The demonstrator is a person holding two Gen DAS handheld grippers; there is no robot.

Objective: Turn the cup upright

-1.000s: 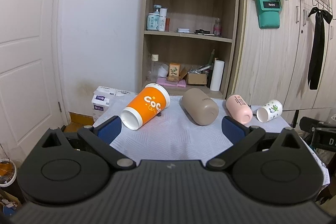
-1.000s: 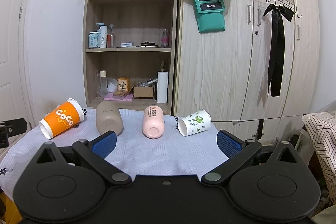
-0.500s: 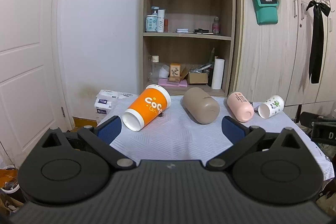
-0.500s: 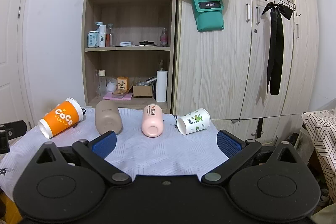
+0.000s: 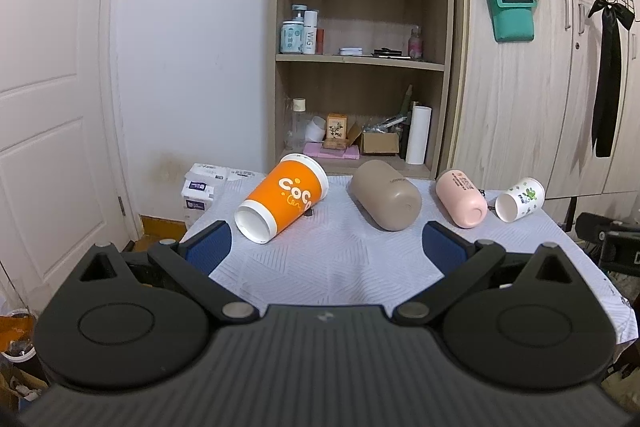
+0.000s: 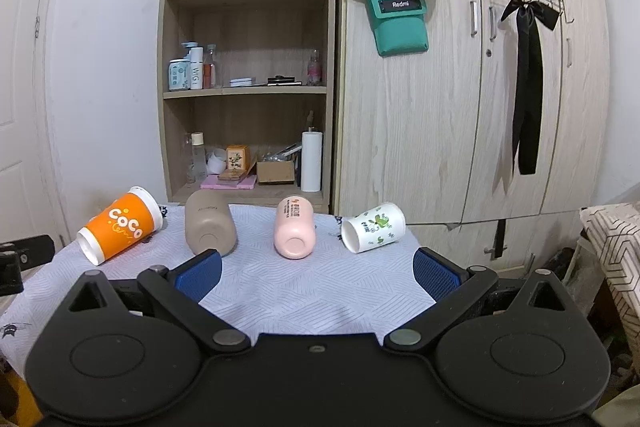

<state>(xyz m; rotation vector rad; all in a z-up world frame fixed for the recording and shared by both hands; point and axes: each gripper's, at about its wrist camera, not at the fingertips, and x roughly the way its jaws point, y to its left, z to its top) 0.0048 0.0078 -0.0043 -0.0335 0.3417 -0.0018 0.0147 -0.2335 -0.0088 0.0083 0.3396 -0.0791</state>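
In the left wrist view, the left gripper [image 5: 326, 247] is spread wide with nothing between its blue pads [image 5: 208, 247], and it hangs over the near part of the table [image 5: 332, 267], which is covered with a white cloth. Four cups lie on their sides in a row across the far part of the table. The orange cup [image 5: 282, 201] is at the left, its open mouth turned toward the camera. Next come the brown cup [image 5: 386, 199] and the pink cup [image 5: 462, 198], both showing their bottoms. The white cup [image 5: 520, 199] with green print is at the right end, just beside the pink one. In the right wrist view, the right gripper [image 6: 316, 273] is also released and grasps nothing. The same row is seen here: orange cup [image 6: 120, 225], brown cup [image 6: 210, 227], pink cup [image 6: 295, 231] and white cup [image 6: 374, 227], well apart from the pads. A wooden shelf [image 6: 248, 91] stands behind the table.
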